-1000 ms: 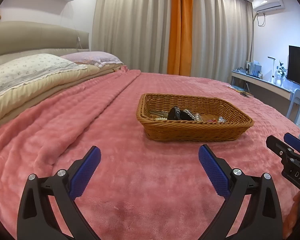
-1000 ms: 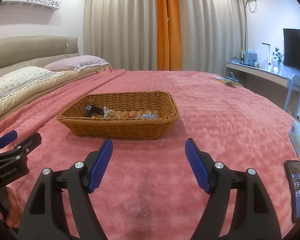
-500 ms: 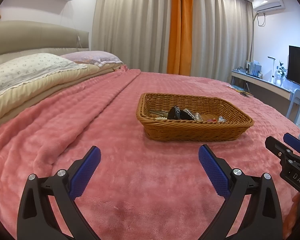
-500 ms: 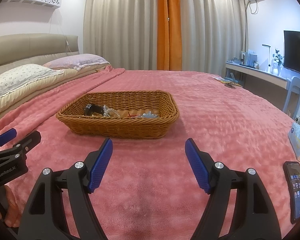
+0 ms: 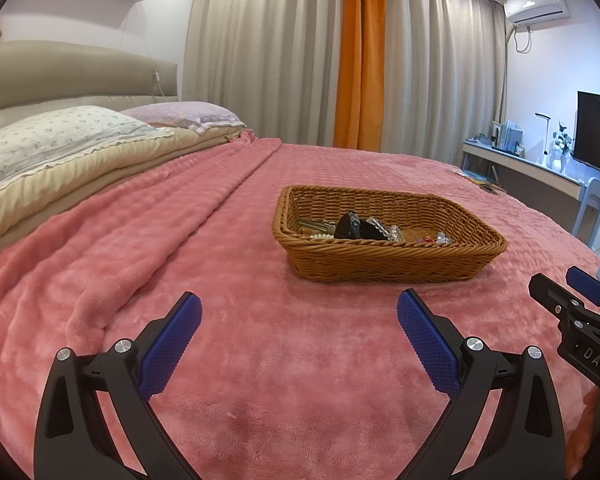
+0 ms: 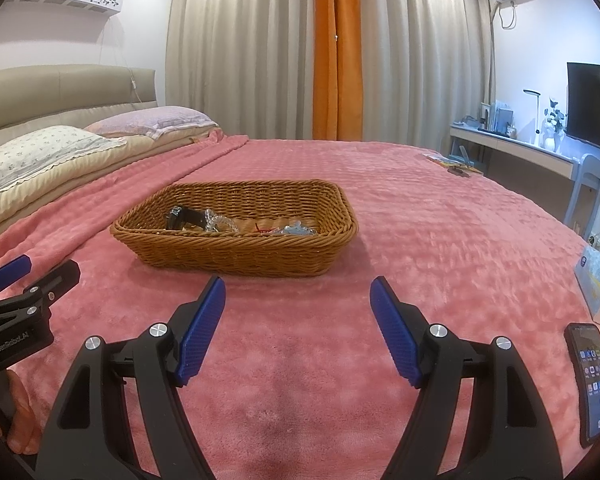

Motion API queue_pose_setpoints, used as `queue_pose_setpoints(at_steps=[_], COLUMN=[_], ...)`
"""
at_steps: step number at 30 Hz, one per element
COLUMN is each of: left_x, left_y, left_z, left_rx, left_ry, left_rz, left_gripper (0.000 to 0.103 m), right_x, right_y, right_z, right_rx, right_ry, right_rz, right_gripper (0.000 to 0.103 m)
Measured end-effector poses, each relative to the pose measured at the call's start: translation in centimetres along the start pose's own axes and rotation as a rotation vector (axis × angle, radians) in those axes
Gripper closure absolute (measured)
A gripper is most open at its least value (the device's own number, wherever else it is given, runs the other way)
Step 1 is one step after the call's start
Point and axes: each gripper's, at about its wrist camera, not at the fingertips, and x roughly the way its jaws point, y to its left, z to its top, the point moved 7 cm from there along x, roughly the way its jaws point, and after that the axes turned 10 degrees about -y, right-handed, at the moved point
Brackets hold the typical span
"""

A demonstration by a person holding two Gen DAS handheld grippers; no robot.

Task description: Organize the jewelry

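A brown wicker basket (image 5: pixel 384 266) sits on the pink blanket ahead; it also shows in the right wrist view (image 6: pixel 236 258). Inside lie a black watch (image 5: pixel 350 226), clear beaded pieces (image 5: pixel 386 230) and other small jewelry (image 6: pixel 296 230). My left gripper (image 5: pixel 298 316) is open and empty, short of the basket and to its left. My right gripper (image 6: pixel 298 300) is open and empty, just in front of the basket. Each gripper shows at the edge of the other's view.
The pink blanket (image 5: pixel 140 240) covers a bed with pillows (image 5: pixel 60 140) at the left. A phone (image 6: pixel 592 376) and a tissue box (image 6: pixel 598 280) lie at the right edge. A desk (image 6: pixel 512 148) and a TV (image 6: pixel 592 104) stand beyond.
The right wrist view has dipped slightly, so the basket sits a little higher in frame. The left gripper has barely moved. Both stay open.
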Motion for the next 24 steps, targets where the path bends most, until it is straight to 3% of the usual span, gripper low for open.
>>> queue_pose_setpoints(at_steps=[24], left_x=[-0.81], left_y=[-0.65], left_z=[-0.3], left_rx=[-0.001], left_ry=[0.004], left_rz=[-0.006], left_gripper=[0.007], right_x=[0.11], right_y=[0.03], right_z=[-0.07], right_rx=[-0.003], right_ry=[0.002], right_rz=[0.001], right_gripper=[0.028])
